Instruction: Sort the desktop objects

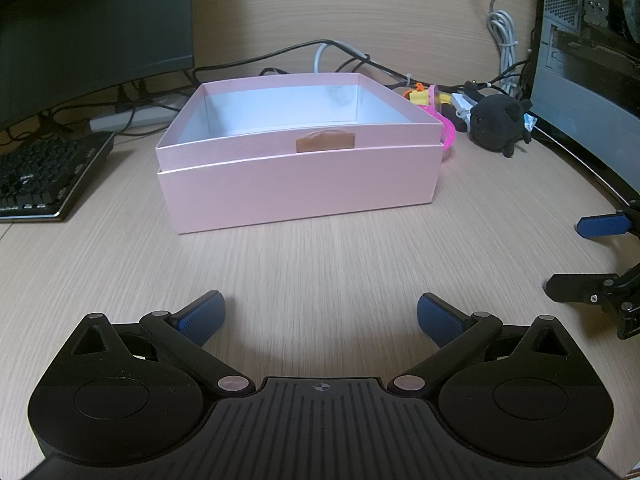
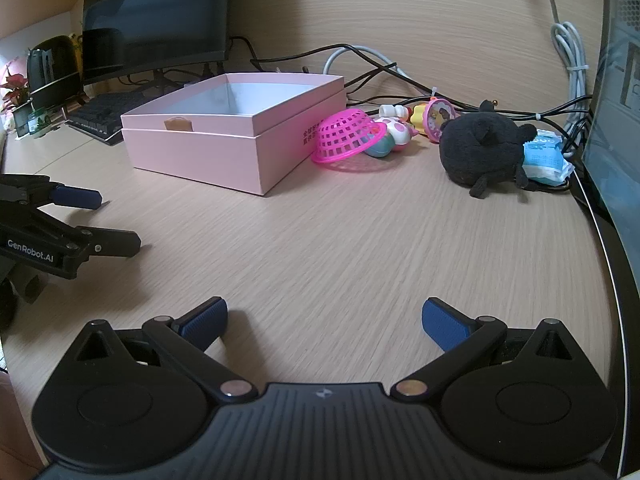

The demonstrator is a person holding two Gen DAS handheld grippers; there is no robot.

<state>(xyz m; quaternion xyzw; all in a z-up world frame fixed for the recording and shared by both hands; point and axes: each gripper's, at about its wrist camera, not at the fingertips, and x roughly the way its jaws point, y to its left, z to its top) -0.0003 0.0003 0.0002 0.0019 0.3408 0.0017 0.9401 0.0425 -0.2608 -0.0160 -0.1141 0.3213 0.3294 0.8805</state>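
With both the left claw [image 1: 321,316] and right claw [image 2: 325,320] spread wide and empty, the right should reach the tipped pink plastic mesh basket [image 2: 347,136] first, nearest the open pink cardboard box [image 2: 236,136].

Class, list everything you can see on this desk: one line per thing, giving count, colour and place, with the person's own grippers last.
box: one, pink, open, nothing visible inside, centre of desk
basket: one, bright pink, tipped against the box's right side
small toys: several, mixed colours, behind the basket
plush toy: one, black, right of the toys
packet: one, blue and white, behind the plush
keyboard: one, black, left of the box
monitor: one, dark, back left
cables: several, black and white, along the back
desk: one, light wood
left gripper: one, black with blue pads, open, holding nothing
right gripper: one, same colours, open, holding nothing
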